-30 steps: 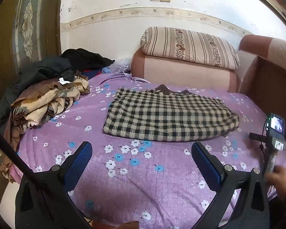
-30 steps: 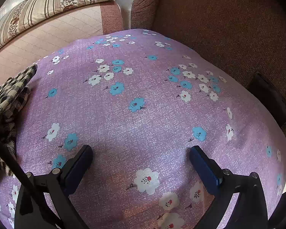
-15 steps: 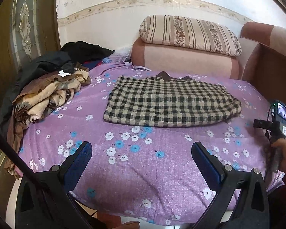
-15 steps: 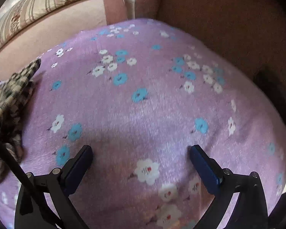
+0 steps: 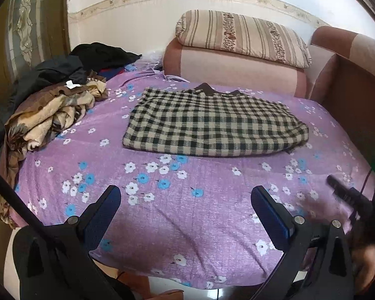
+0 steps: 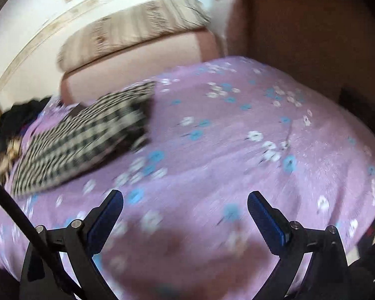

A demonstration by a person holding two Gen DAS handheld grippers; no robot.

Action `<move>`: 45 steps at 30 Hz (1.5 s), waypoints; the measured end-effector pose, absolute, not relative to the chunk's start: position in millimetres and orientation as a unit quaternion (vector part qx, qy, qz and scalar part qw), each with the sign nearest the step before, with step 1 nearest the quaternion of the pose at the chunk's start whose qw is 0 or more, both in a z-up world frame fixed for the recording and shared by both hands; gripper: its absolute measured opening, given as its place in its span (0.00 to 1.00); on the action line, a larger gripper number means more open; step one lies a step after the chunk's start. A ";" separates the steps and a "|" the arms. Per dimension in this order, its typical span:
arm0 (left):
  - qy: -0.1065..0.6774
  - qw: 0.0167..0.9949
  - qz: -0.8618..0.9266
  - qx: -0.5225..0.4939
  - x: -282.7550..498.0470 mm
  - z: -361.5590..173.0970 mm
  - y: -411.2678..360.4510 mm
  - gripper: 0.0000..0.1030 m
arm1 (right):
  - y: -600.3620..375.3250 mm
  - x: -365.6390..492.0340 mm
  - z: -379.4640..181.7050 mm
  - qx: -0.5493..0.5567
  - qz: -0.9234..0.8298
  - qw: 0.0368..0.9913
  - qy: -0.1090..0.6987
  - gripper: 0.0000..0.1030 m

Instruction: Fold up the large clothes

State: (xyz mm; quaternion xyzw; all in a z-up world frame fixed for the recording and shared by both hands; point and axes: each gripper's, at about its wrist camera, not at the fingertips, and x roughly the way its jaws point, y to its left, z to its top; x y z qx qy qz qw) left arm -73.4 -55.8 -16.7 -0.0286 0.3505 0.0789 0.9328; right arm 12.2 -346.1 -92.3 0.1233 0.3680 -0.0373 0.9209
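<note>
The purple flowered bed (image 5: 187, 215) carries a folded checked garment (image 5: 212, 125) mid-bed and a clothes heap (image 5: 55, 105) at its left edge.

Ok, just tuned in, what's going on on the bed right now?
A person holds a gripper in each hand over a purple flowered bedspread. The checked garment lies folded flat in the middle of the bed, and neither gripper touches it. The left gripper and the right gripper are both open and empty, near the bed's front edge. A pile of unfolded clothes waits on the left side, so the checked piece looks done. The right wrist view is blurred.
</note>
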 end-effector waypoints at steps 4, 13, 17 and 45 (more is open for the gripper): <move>0.361 0.930 0.066 -0.030 -74.2 -20.7 -60.0 1.00 | -306.5 -8.6 -88.0 0.100 -0.005 0.928 0.359 0.99; 0.386 0.920 0.060 -0.036 -70.6 -29.7 -61.3 1.00 | -259.5 -27.4 -90.4 0.048 0.029 0.928 0.369 0.99; 0.396 0.916 0.061 -0.037 -68.2 -34.6 -59.5 1.00 | -256.0 -30.0 -88.4 0.038 0.024 0.929 0.366 0.99; 0.398 0.915 0.045 -0.054 -66.3 -40.1 -58.7 1.00 | -246.1 -29.5 -92.9 0.016 0.011 0.924 0.382 0.99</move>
